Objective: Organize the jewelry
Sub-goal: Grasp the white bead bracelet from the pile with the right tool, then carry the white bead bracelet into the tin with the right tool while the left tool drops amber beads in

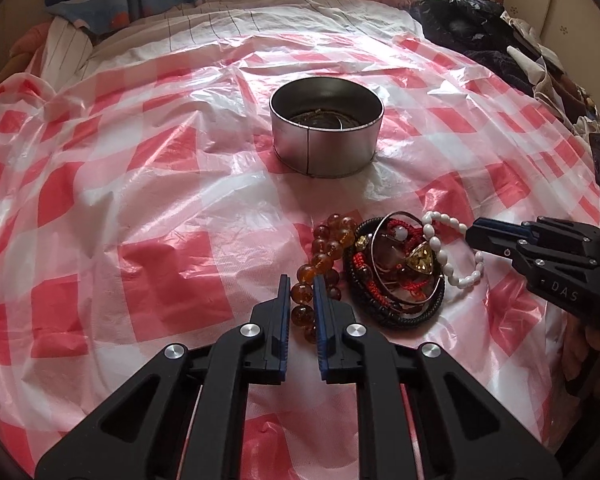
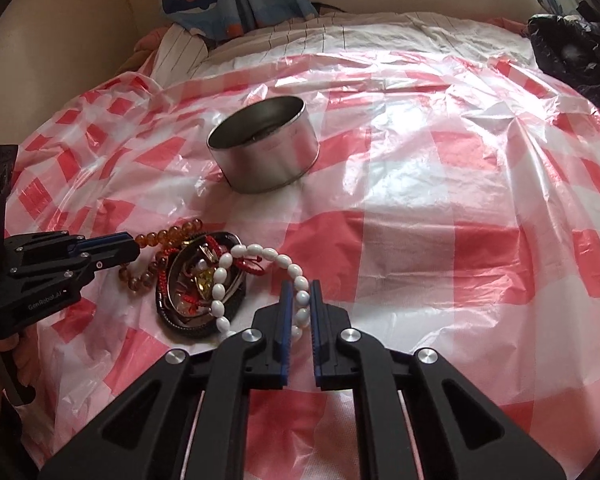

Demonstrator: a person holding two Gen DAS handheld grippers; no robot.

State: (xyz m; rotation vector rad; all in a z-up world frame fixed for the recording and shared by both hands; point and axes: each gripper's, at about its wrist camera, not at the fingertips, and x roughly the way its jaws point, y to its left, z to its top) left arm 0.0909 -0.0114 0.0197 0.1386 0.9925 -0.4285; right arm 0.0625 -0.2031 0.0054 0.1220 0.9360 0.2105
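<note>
Surface: a bed covered by a crinkled red-and-white checked plastic sheet [image 1: 140, 184].

Container: 1 round open metal tin [image 1: 326, 128] stands upright on the sheet, well apart from the jewelry. Its interior is dark; contents cannot be made out.

Jewelry: all pieces lie in 1 cluster on the sheet, nearer the cameras than the tin. A strand of amber-brown round beads [image 1: 324, 256] lies on the left of the cluster. A coiled black cord bracelet holding red cord, a thin metal bangle and a yellow faceted stone [image 1: 398, 268] sits in the middle. A bracelet of white oval beads [image 2: 260, 256] lies on the right, overlapping the black coil.

Left tool [image 1: 302, 280]: jaws narrow, closed on the amber-brown strand, with 1 bead pinched between the blue pads.

Right tool [image 2: 301, 285]: jaws narrow, closed on the white bead bracelet, beads showing between the pads.

Both strands remain lying on the sheet.
</note>
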